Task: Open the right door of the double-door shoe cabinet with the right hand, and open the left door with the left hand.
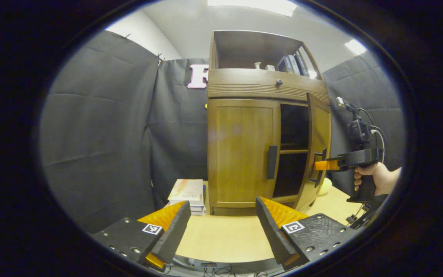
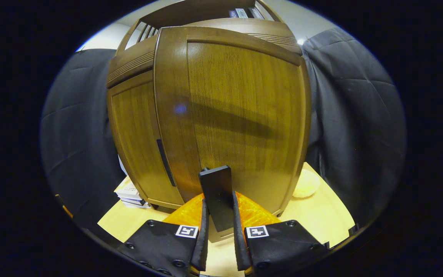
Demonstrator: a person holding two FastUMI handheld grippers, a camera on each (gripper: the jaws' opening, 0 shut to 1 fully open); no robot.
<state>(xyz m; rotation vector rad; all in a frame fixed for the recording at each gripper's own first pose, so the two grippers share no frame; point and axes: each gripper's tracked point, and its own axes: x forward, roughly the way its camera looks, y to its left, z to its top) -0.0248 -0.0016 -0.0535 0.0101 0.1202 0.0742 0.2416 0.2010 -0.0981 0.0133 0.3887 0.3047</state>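
Observation:
A brown wooden shoe cabinet (image 1: pixel 244 84) stands on a light table. Its left door (image 1: pixel 240 150) is closed, with a dark vertical handle (image 1: pixel 272 162). The right door (image 1: pixel 318 142) is swung partly outward, showing dark shelves inside. In the left gripper view, a hand holds my right gripper (image 1: pixel 319 165) against that door's handle (image 1: pixel 320 169). In the right gripper view, the right gripper (image 2: pixel 219 215) is shut on the dark handle (image 2: pixel 217 192) of the right door (image 2: pixel 240 115). My left gripper (image 1: pixel 221 227) is open, well in front of the left door, holding nothing.
A stack of books (image 1: pixel 187 194) lies on the table (image 1: pixel 221 238) left of the cabinet. A pale round object (image 2: pixel 306 184) sits by the cabinet's right side. Books stand on the cabinet's open top shelf (image 1: pixel 290 63). Black cloth walls surround the booth.

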